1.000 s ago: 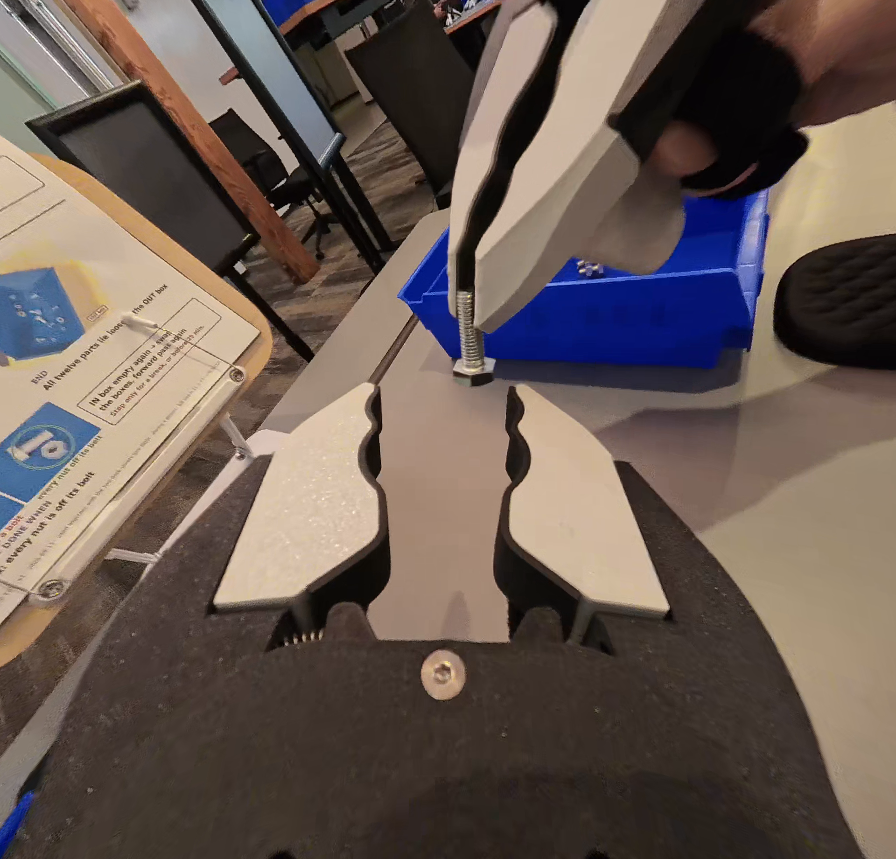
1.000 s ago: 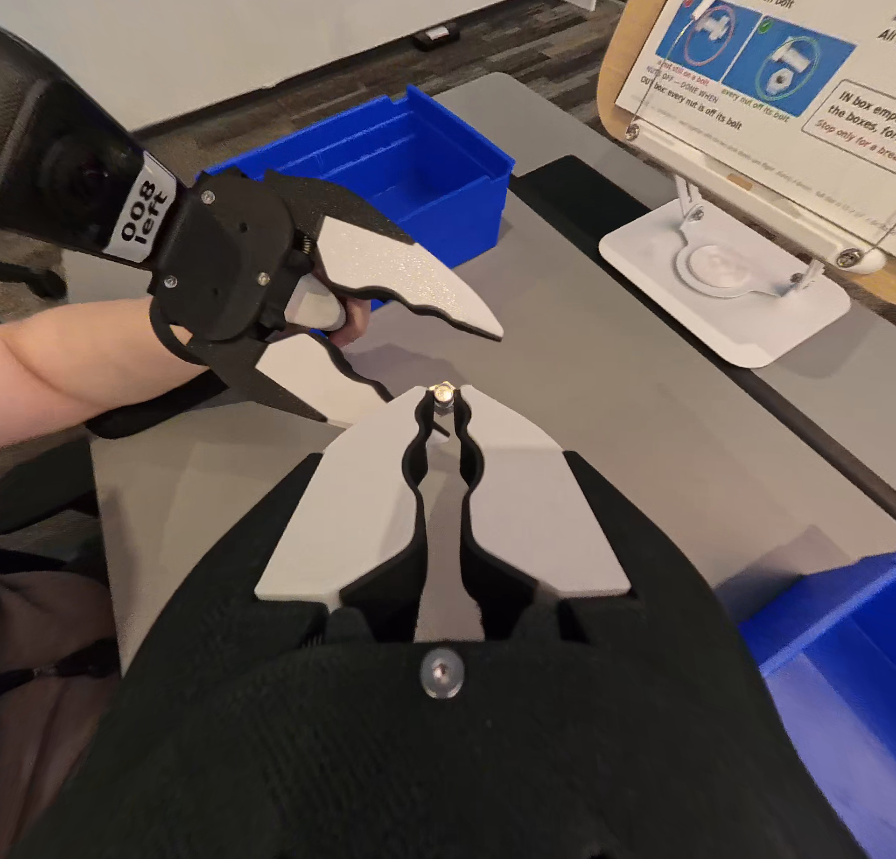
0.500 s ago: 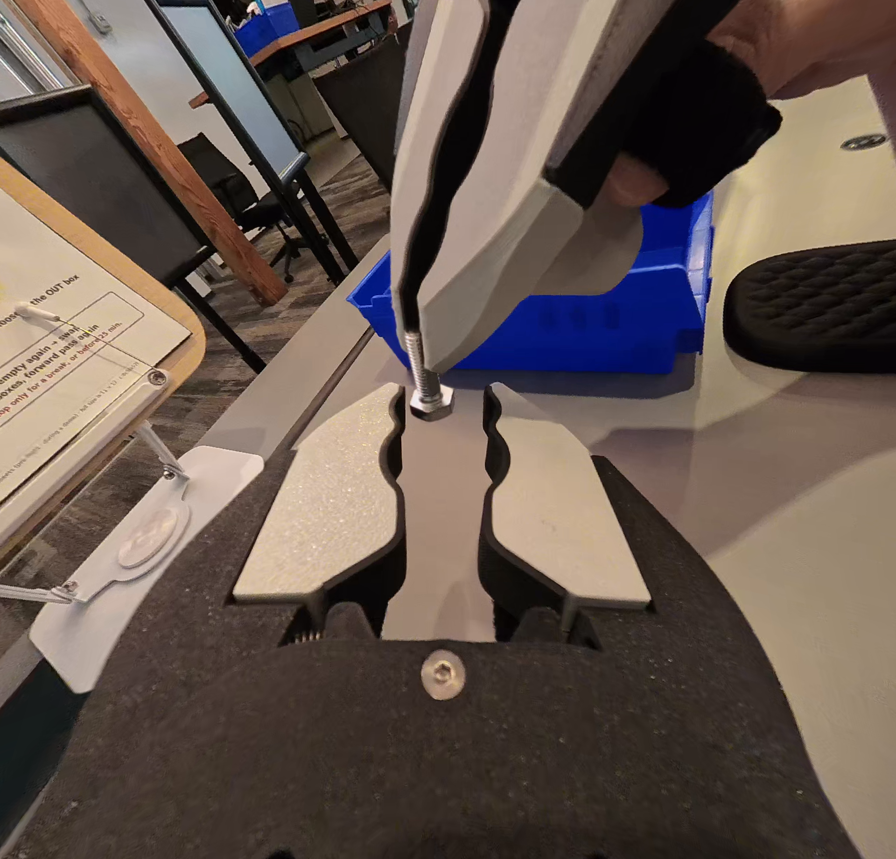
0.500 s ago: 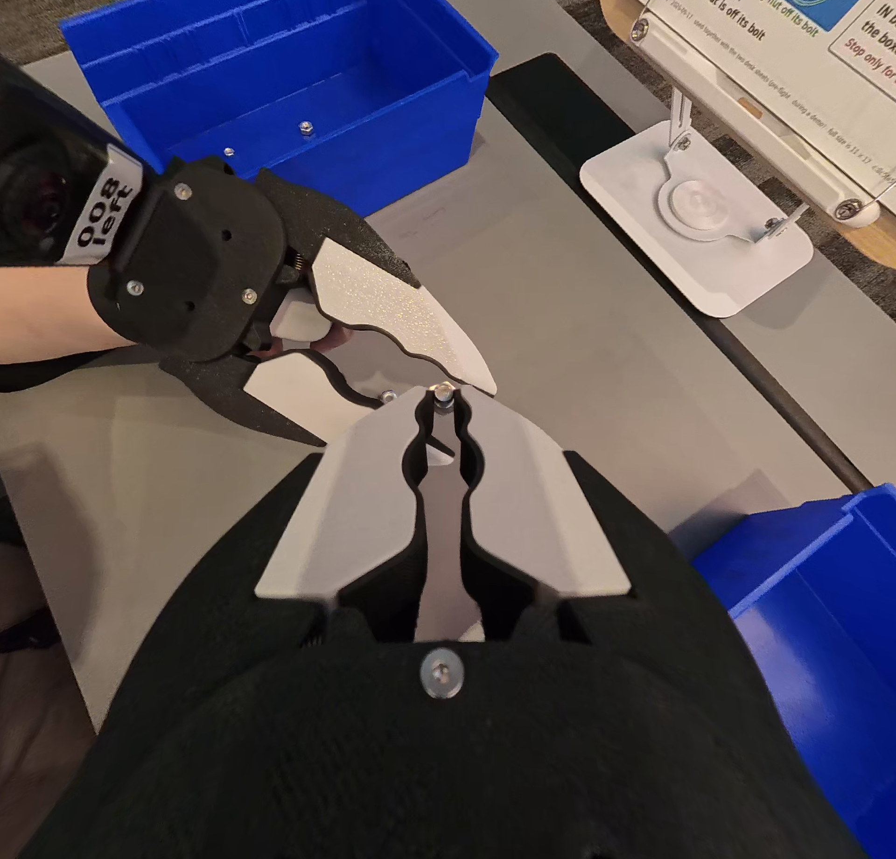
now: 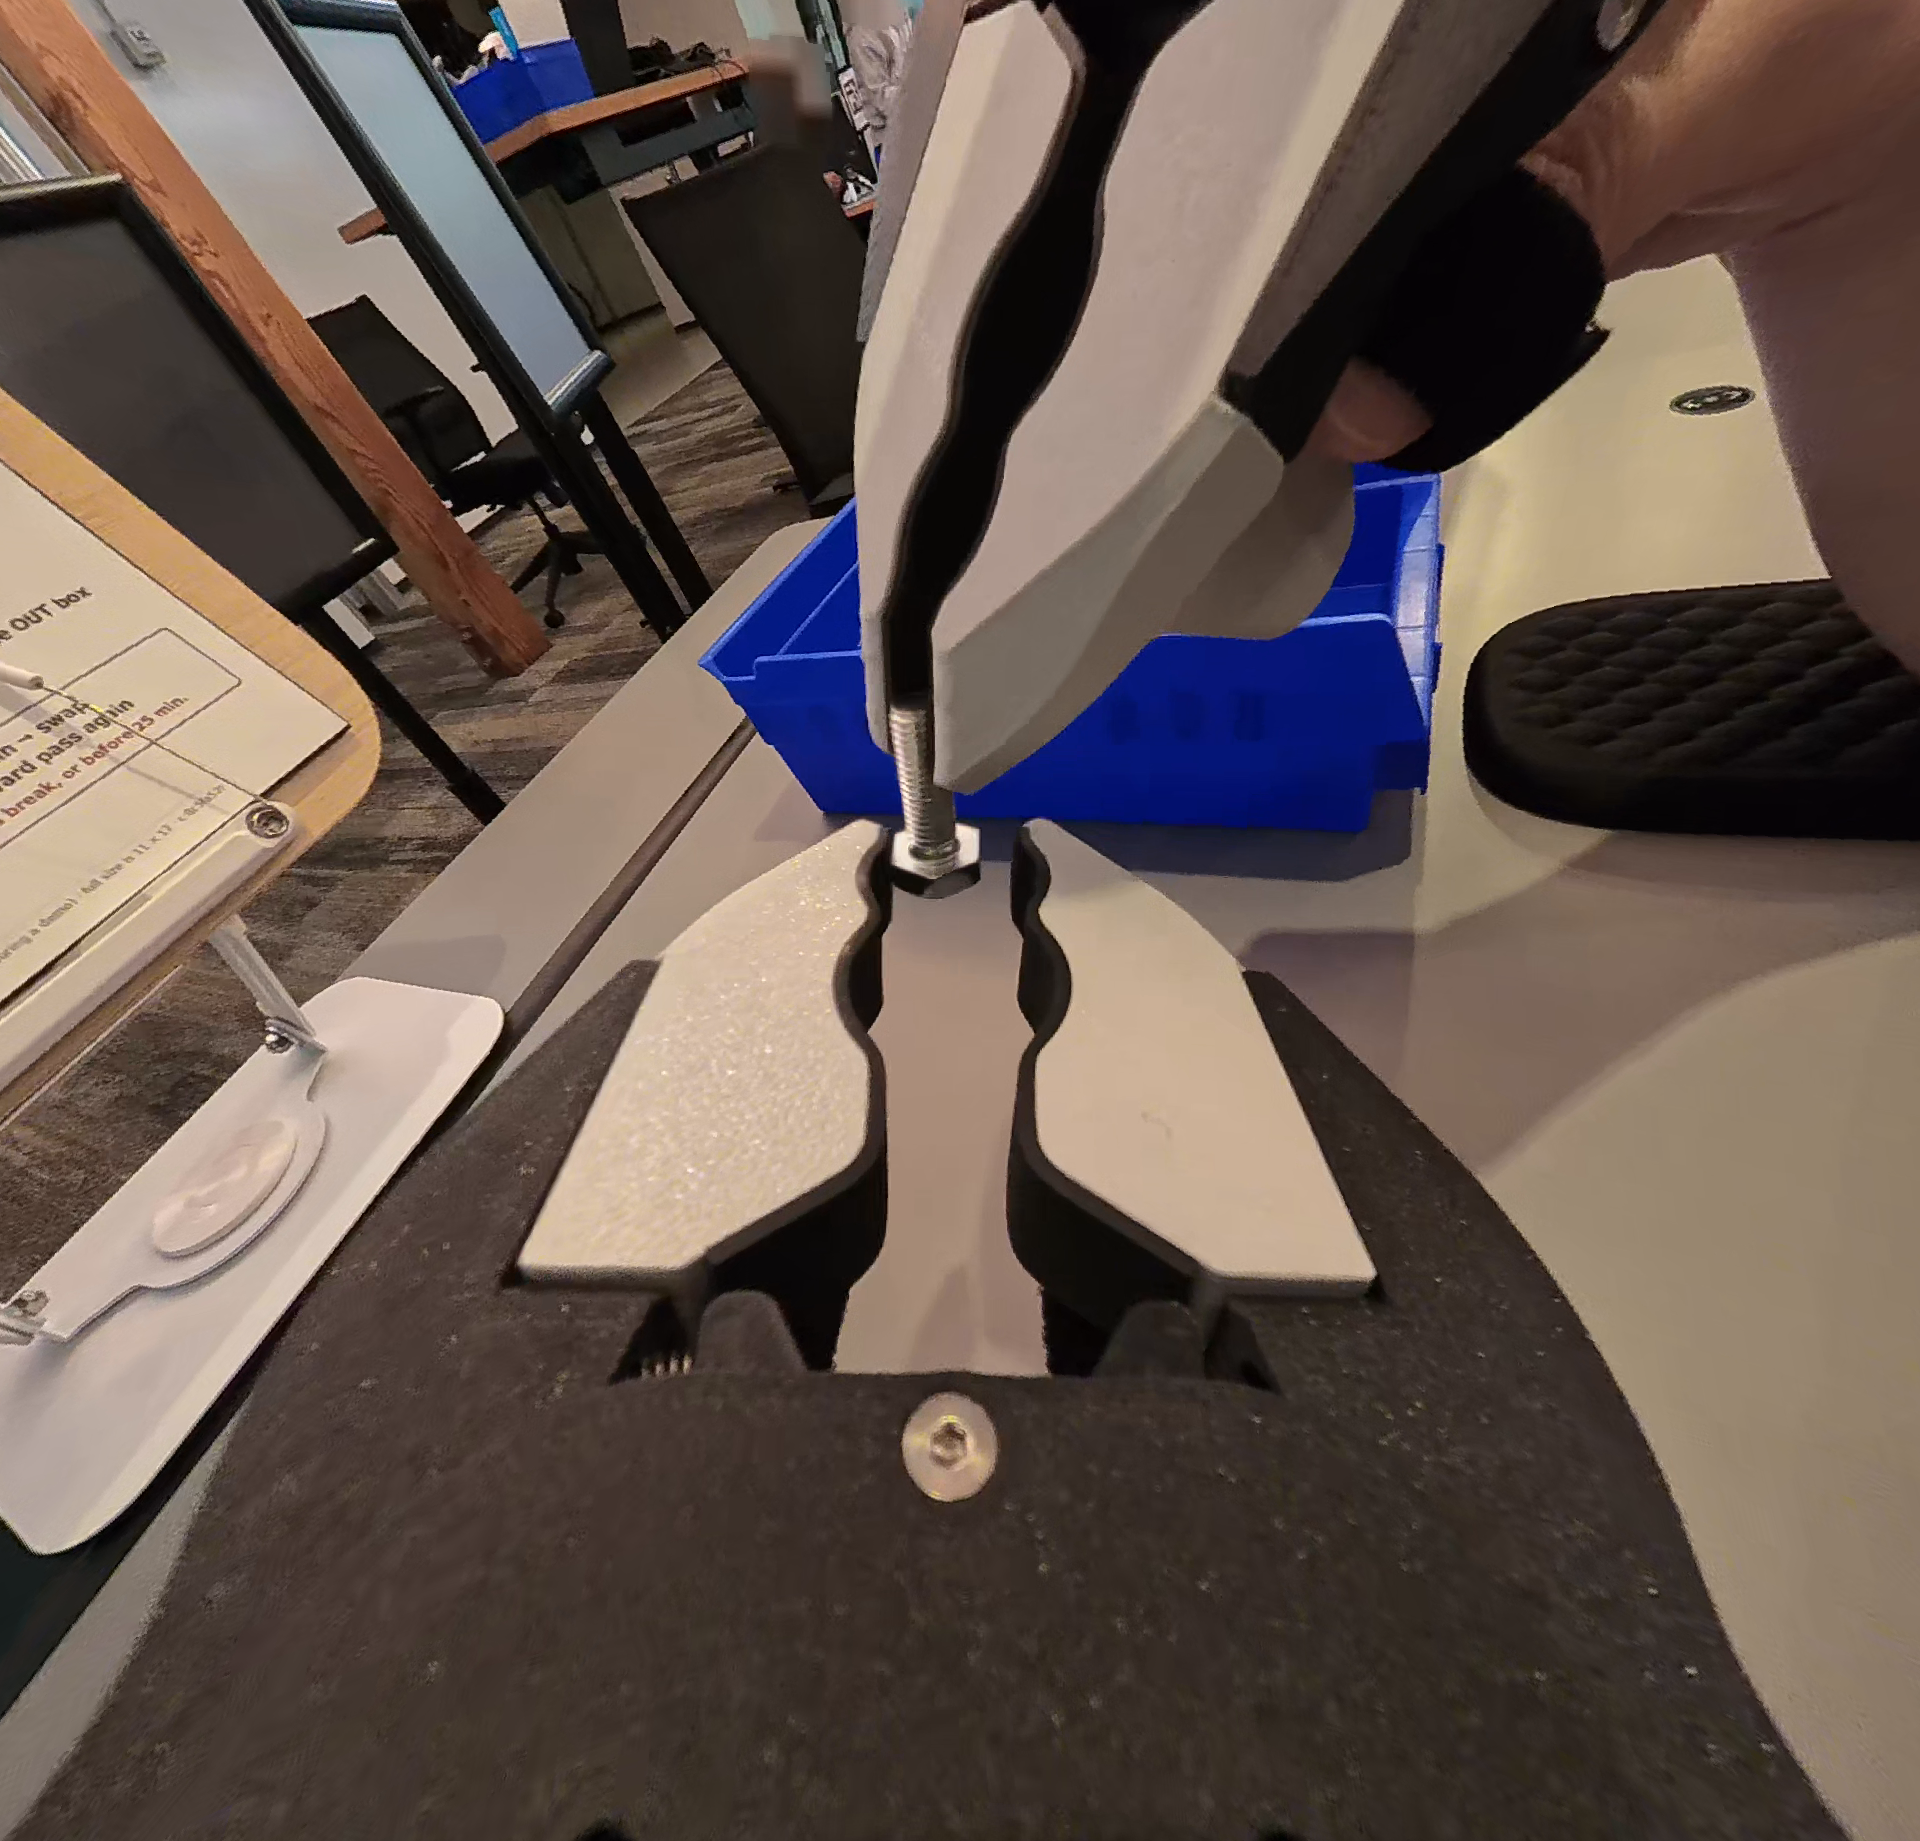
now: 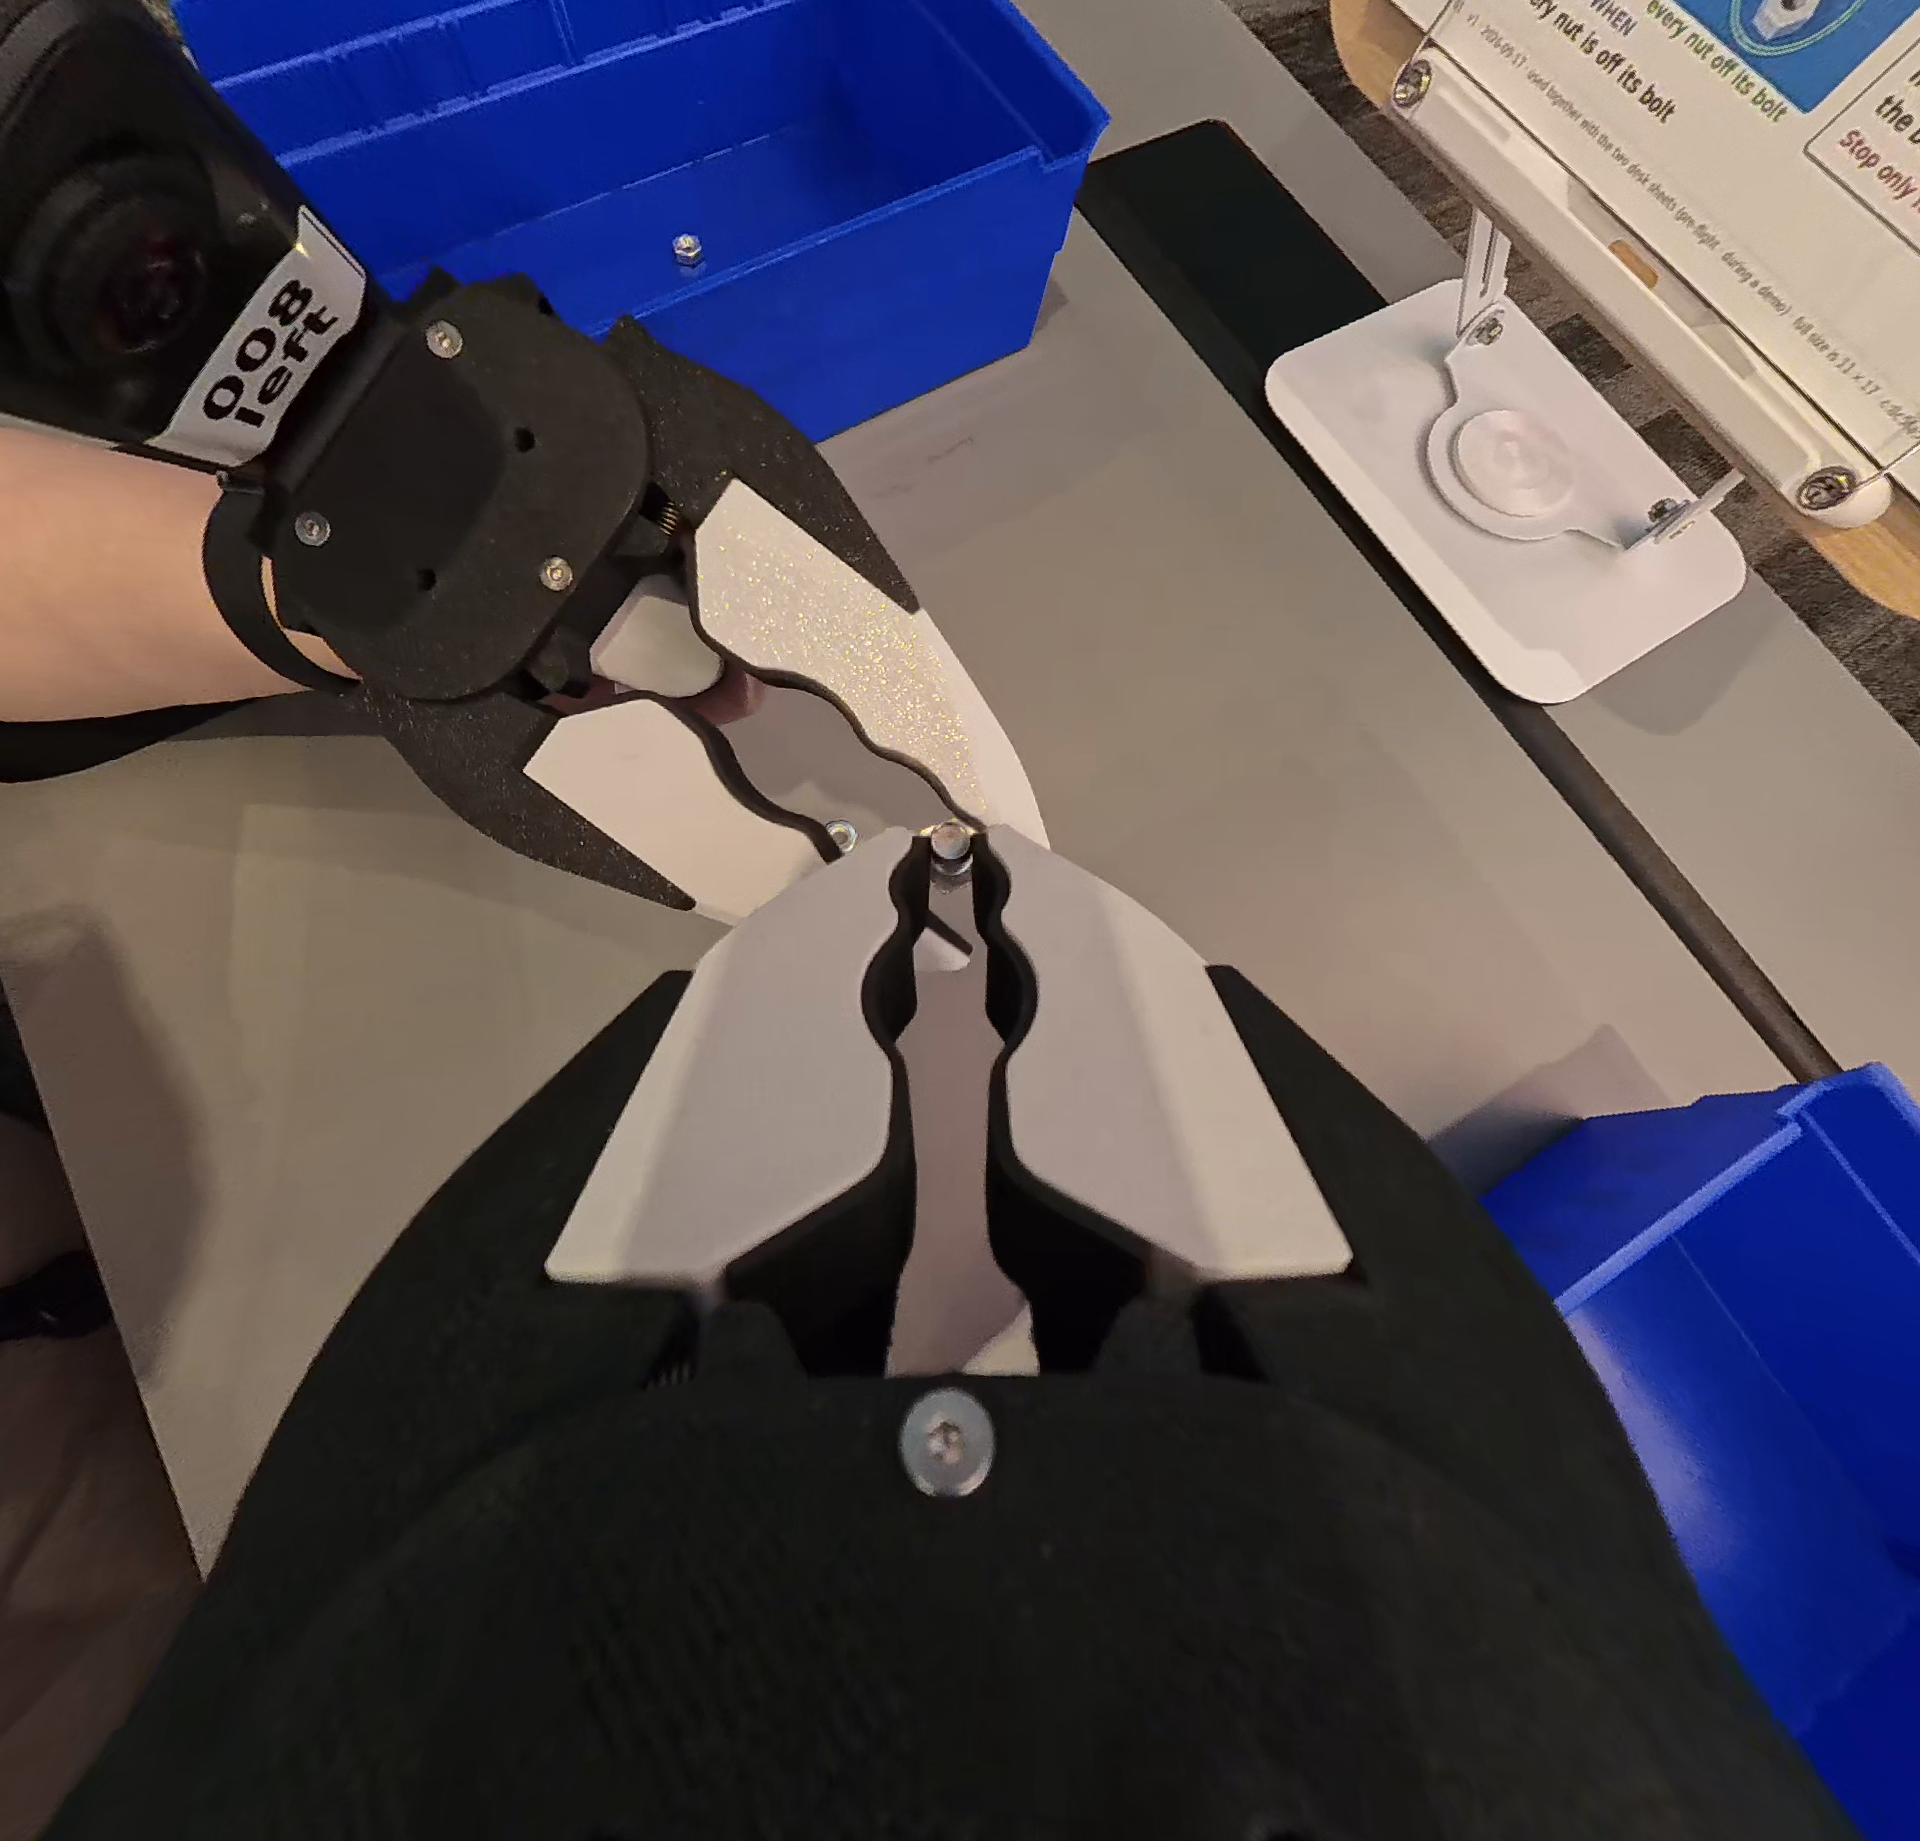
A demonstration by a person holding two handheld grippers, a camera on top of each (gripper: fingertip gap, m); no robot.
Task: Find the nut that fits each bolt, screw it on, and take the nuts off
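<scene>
A: How many tools, and how do they stand?

B: Two. The right tool (image 6: 948, 841) is clamped on one bolt (image 5: 918, 789), held upright over the grey table (image 5: 1558, 1116) with its threaded end down. The left tool (image 5: 951, 856) lies low on the table, its fingers apart, the tips on either side of a nut (image 5: 932, 859).

A: Where is that nut?

B: At the foot of the bolt, on or just above the table; the bolt's thread enters it. From the right wrist view a second small nut (image 6: 841, 834) lies by the left tool's nearer finger, and a third nut (image 6: 686, 249) sits alone in the far blue bin (image 6: 935, 233).

A: How many bins?

B: Two blue ones: that one beyond the left tool, and another bin (image 6: 1714, 1272) at the right tool's side.

A: Any writing?

B: A white label with black print on the left tool's body, and a printed sheet (image 6: 1662, 56) on a white stand (image 6: 1507, 503). I leave the words unread.
</scene>
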